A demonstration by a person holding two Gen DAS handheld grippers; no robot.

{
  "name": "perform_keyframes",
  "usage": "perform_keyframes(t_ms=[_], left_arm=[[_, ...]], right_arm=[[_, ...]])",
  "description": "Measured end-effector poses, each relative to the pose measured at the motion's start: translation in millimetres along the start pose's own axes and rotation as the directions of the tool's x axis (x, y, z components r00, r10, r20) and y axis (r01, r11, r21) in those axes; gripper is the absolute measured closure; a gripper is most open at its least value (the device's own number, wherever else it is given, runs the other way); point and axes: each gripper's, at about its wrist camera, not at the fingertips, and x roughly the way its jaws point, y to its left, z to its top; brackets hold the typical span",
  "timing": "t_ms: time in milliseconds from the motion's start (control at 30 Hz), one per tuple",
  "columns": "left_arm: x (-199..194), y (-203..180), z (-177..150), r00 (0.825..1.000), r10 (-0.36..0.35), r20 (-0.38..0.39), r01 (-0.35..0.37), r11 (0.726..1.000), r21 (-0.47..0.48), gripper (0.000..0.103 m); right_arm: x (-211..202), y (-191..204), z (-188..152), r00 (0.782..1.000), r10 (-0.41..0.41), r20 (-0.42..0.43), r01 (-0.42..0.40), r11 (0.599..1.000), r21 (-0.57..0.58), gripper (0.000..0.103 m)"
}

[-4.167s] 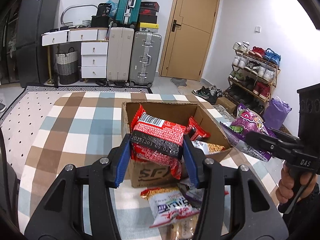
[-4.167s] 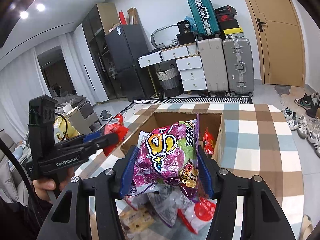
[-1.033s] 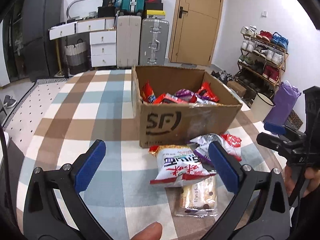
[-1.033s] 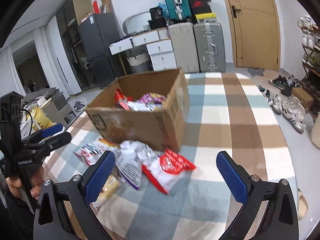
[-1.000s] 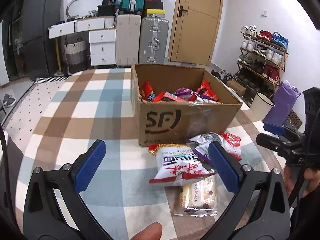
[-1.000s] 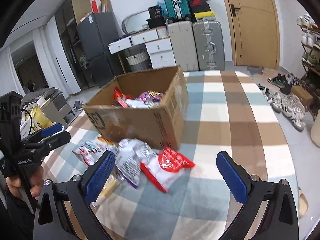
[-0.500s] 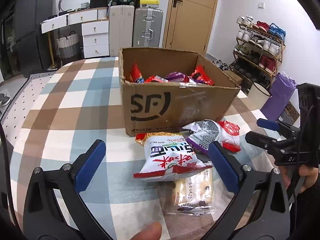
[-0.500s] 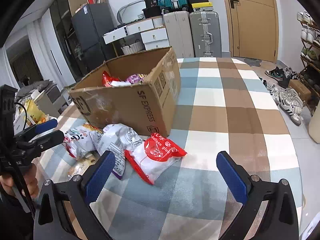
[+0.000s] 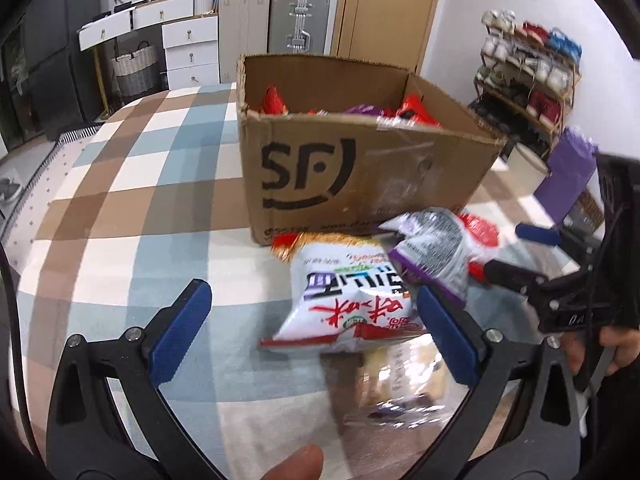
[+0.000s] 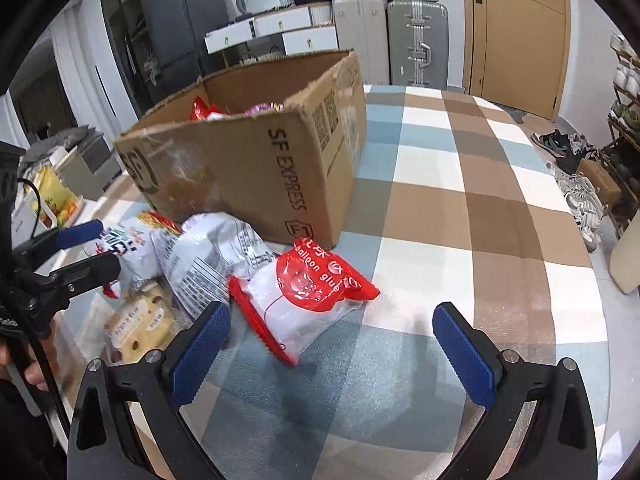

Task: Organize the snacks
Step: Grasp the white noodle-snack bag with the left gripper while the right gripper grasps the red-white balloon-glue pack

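Both grippers are spread wide and empty. The left gripper [image 9: 314, 322] faces a glossy white noodle packet [image 9: 344, 296] lying flat on the checked tablecloth [image 9: 120, 168], just ahead and slightly right, long axis pointing away toward the cardboard box [image 9: 352, 176]. The right gripper [image 10: 330, 344] sits nearest a crinkly red-and-white bag [image 10: 308, 292], which lies diagonally.

Lived-in home entryway, wooden door [image 9: 384, 12], loaded shoe rack [image 9: 528, 80], upright suitcases [image 10: 418, 46], white drawer unit [image 9: 192, 52], wicker basket [image 9: 134, 66], black fridge [image 10: 176, 28], checked-cloth bench [image 10: 460, 184]
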Motion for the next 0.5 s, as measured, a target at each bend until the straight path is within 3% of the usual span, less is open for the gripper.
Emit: perform_keyframes(t_ms=[233,500], left_arm=[[9.8,15.7,-3.3,0.999,0.008,-0.031,-0.009,0.999,-0.033,0.001],[21.9,20.2,-3.9,0.999,0.006,-0.042,-0.008,0.999,-0.036,0.001]], right_arm=[[18.8,4.2,4.2,0.997,-0.050,-0.055,0.047,0.997,-0.055,0.000],[29.1,0.6,11.0,0.996,-0.070,-0.062,0.067,0.996,-0.054,0.000]])
